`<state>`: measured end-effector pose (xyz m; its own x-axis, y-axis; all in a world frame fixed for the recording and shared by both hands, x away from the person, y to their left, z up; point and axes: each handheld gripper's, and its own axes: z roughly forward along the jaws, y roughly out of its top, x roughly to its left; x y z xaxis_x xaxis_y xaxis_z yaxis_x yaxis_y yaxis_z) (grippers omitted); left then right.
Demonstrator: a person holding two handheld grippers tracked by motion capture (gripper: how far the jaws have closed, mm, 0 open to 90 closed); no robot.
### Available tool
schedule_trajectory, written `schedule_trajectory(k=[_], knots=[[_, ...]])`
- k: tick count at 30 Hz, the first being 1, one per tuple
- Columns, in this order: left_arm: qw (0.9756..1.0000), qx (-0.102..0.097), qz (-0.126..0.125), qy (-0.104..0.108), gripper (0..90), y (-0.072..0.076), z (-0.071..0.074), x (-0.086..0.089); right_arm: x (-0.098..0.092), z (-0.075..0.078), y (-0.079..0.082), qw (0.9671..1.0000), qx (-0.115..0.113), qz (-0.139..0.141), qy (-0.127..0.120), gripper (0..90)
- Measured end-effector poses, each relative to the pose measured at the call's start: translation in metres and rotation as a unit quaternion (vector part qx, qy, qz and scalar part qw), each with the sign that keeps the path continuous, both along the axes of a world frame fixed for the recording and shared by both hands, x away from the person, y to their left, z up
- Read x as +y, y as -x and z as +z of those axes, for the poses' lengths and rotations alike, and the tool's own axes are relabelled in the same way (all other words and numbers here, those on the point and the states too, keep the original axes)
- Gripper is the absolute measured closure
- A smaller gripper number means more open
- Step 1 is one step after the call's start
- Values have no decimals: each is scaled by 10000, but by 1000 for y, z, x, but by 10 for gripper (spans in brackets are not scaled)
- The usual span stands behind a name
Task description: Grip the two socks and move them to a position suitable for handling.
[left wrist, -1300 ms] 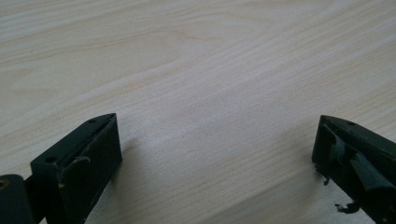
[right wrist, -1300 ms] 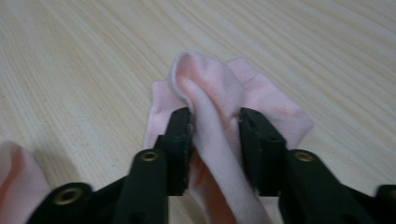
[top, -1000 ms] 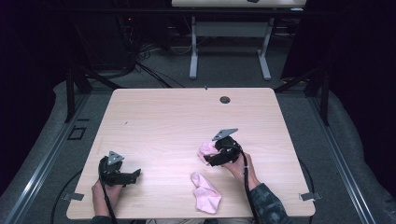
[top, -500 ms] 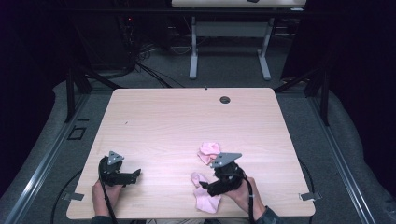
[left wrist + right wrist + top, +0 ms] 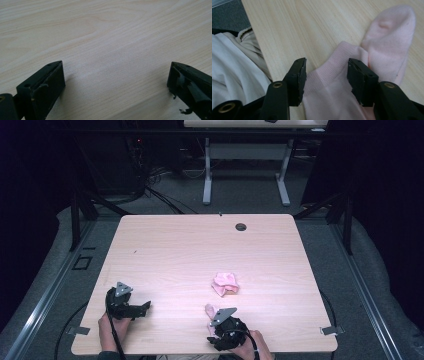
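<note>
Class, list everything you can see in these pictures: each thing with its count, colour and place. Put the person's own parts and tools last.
table: one, light wood, centre of the high view
pink socks: two; a bunched sock right of the table's middle, a flat sock at the near edge under the right gripper
cable hole: one, dark, near the table's far edge
second table's legs: pale grey, on the floor beyond
cables: several, black, on the floor beyond the table
left gripper: black, open, near left part of the table
right gripper: black, open, jaws either side of the flat sock
hands: two, at the near edge
</note>
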<state>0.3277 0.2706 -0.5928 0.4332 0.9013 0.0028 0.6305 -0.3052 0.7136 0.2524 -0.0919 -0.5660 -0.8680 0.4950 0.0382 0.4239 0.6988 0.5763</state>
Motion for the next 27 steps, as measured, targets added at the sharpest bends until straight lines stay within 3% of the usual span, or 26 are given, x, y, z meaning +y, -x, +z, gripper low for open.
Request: schedule_trajectory(k=[2, 4, 5, 9, 14, 18, 23, 25, 27], knots=[[10000, 1, -1, 1, 10, 0, 0, 0, -2, 0, -2, 10000, 54, -30, -47, 538], [10000, -1, 0, 0, 10, 0, 0, 0, -4, 1, -3, 10000, 28, -40, -4, 633], [10000, 0, -1, -2, 10, 0, 0, 0, -5, -1, -4, 9998, 61, -95, -154, 689], [10000, 3, 1, -2, 11, 0, 0, 0, -11, -2, -7, 9995, 163, -44, -260, 817], [10000, -1, 0, -3, 11, 0, 0, 0, -18, 1, -10, 9984, 229, -68, -512, 834], [10000, -24, 1, -11, 15, 0, 0, 0, -31, 22, -12, 9948, 48, -110, -1012, 833], [10000, 51, -13, -33, 21, 3, 2, -1, -43, 39, -16, 9903, -142, -138, -1378, 832], [9999, -21, -40, -89, 31, 7, 5, -5, -48, 46, -17, 9877, -208, -137, -1542, 832], [9996, -155, -232, 61, 32, 12, 12, -11, -54, 51, -20, 9860, -246, -146, -1645, 832]])
